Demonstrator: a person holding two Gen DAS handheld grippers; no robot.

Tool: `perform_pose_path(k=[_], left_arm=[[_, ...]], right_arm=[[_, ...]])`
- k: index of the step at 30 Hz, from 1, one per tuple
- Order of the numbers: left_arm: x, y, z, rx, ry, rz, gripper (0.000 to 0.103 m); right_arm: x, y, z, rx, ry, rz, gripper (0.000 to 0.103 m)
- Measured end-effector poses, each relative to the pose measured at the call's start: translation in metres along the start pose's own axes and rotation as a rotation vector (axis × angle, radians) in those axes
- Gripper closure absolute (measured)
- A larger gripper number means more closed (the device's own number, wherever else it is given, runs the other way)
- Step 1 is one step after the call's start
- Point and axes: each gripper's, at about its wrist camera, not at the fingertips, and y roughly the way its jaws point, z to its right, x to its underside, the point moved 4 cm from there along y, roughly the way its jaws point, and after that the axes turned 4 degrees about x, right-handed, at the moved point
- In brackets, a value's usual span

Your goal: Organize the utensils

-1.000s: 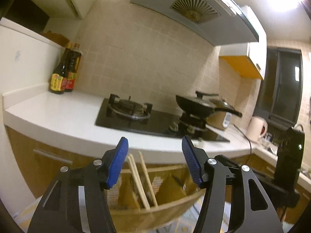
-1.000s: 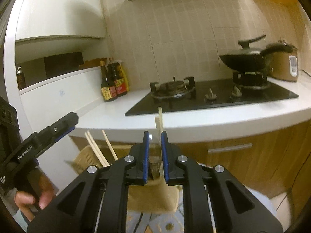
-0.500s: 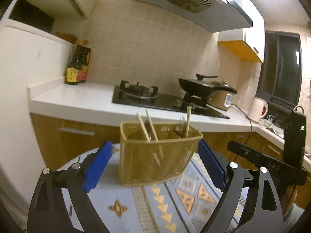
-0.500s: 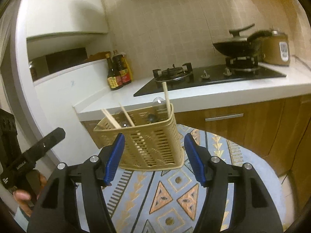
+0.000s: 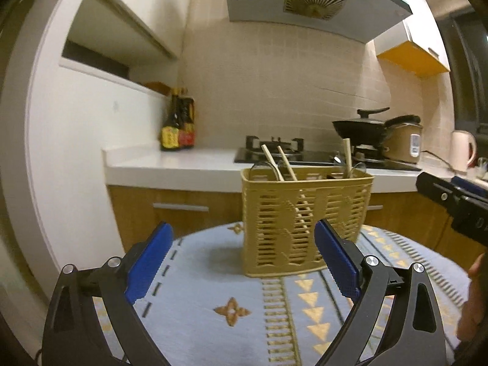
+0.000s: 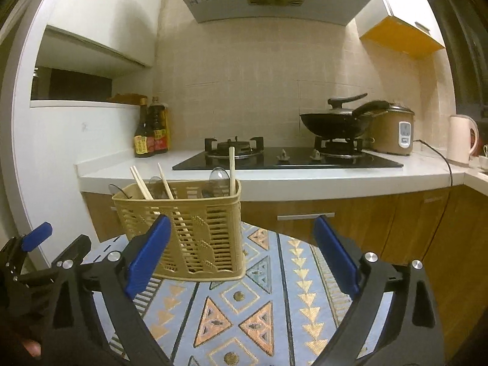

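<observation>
Blue-padded, my left gripper [image 5: 241, 262] hangs spread wide with nothing between its pads, low over the patterned cloth [image 5: 213, 280] of the round table. Going left to right from that camera: the white cabinet side, two dark sauce bottles [image 5: 177, 128] on the white counter [image 5: 183, 164], then the tan slotted utensil basket [image 5: 305, 219] standing upright on the cloth, just ahead of the gripper and a little right of its centre. Wooden chopsticks [image 5: 279, 163] lean out of the basket's left part, one more stick stands toward its right part, and clear spoon bowls peek over the rim. Behind it I see the gas hob [image 5: 274, 148], a black wok [image 5: 360, 128], a rice cooker [image 5: 404, 143] and a pale kettle [image 5: 463, 149].

From the right wrist, my right gripper [image 6: 242, 257] is likewise spread and holds nothing; the basket [image 6: 195, 228] sits to its left, partly behind the left finger's pad [image 6: 149, 254], with bare cloth [image 6: 259, 305] in the gap. The left gripper's [image 6: 33, 253] tips show at the far left edge. Wooden cabinet fronts [image 6: 335, 222] close off the space beyond the table.
</observation>
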Motion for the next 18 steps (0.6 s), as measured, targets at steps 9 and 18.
perform_pose_path(k=[9, 18], left_arm=[[0.002, -0.004, -0.007, -0.025, -0.021, 0.026, 0.011], [0.005, 0.0, -0.007, -0.034, -0.025, -0.01, 0.009]], right_arm=[[0.021, 0.0, -0.004, 0.078, -0.044, 0.066, 0.008], [0.026, 0.004, -0.007, 0.06, -0.076, 0.059, 0.008]])
